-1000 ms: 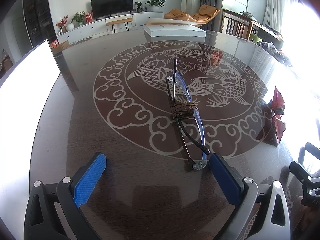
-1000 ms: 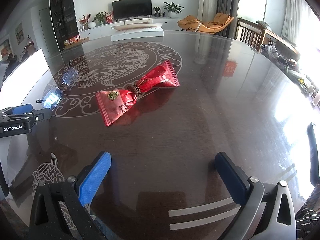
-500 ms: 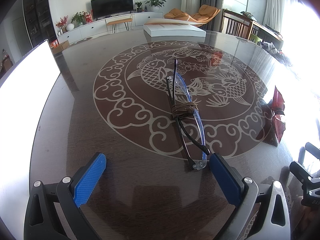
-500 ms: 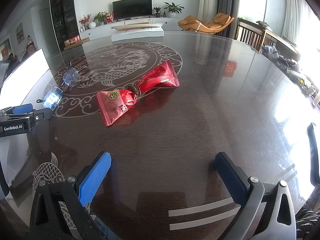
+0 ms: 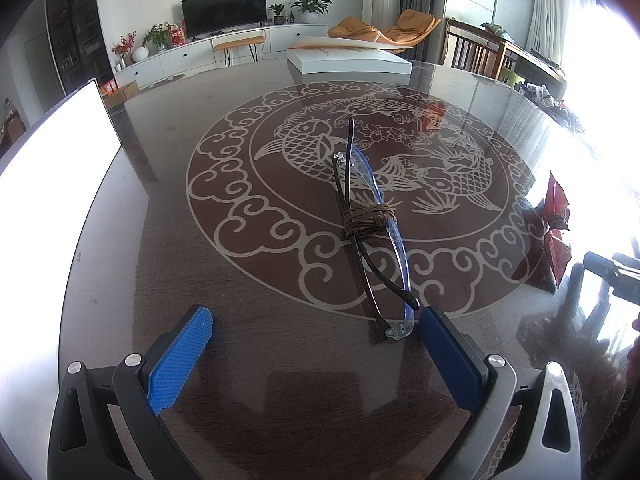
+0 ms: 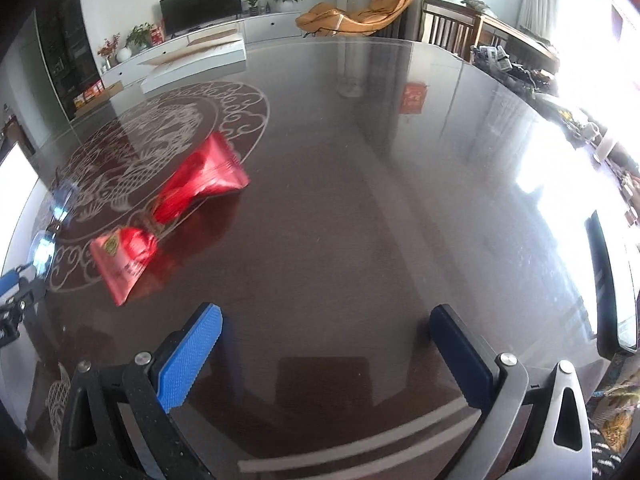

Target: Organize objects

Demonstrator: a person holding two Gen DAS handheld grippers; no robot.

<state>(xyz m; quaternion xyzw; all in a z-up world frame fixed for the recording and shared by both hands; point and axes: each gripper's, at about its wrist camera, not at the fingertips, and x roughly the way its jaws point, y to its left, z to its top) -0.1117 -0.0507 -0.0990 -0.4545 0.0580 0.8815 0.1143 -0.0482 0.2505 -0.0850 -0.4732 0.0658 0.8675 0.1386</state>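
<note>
Folded blue-rimmed glasses (image 5: 370, 216) bound with brown cord lie on the dark table's fish medallion (image 5: 248, 208). My left gripper (image 5: 316, 344) is open and empty, its right fingertip just beside the near end of the glasses. A red snack packet (image 6: 172, 216), tied in the middle, lies to the front left of my right gripper (image 6: 326, 340), which is open and empty above the table. The packet also shows at the right edge of the left wrist view (image 5: 556, 216). The glasses show blurred at the far left of the right wrist view (image 6: 52, 216).
A white box (image 5: 348, 60) stands at the table's far edge. A bright white panel (image 5: 52, 168) lies at the left. The right gripper shows at the right of the left wrist view (image 5: 612, 276). Chairs (image 6: 448, 36) stand beyond the table.
My right gripper has swung to the right and nearer the table, so the red packet now sits further left in its view. The left gripper and glasses have not moved.
</note>
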